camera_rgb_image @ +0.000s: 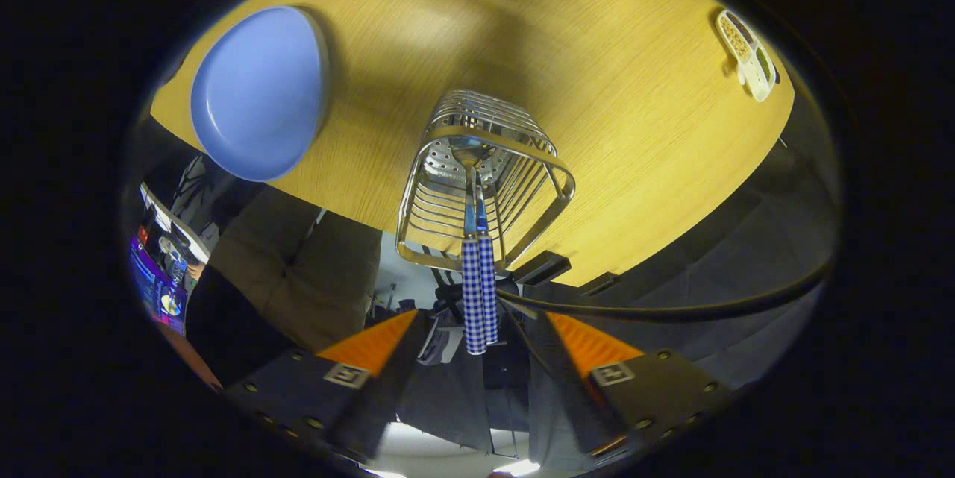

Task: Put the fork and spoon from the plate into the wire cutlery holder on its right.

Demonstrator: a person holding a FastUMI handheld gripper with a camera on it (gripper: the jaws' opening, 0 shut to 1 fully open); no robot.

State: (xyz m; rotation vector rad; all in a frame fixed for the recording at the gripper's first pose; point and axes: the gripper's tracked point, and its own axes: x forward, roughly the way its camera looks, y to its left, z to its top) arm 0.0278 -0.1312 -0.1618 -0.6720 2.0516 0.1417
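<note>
My tongs point(477, 359) stand wide open and hold nothing, with 2 checked handles point(478, 291) rising between the fingers from the 1 wire holder point(477, 180) near the surface's point(634, 90) edge. The 1 blue plate point(257, 94) lies bare, so I judge the fork and spoon are both in. Only backing off clear of the handles remains.

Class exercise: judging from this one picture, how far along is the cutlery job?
Done: two checked blue-and-white handles stand together in the chrome wire cutlery holder, utensil heads at its perforated bottom. The round blue plate on the wooden table is bare. In hand: nothing; the gripper has its jaws open, either side of the handles. Left: apparently only withdrawing.
</note>
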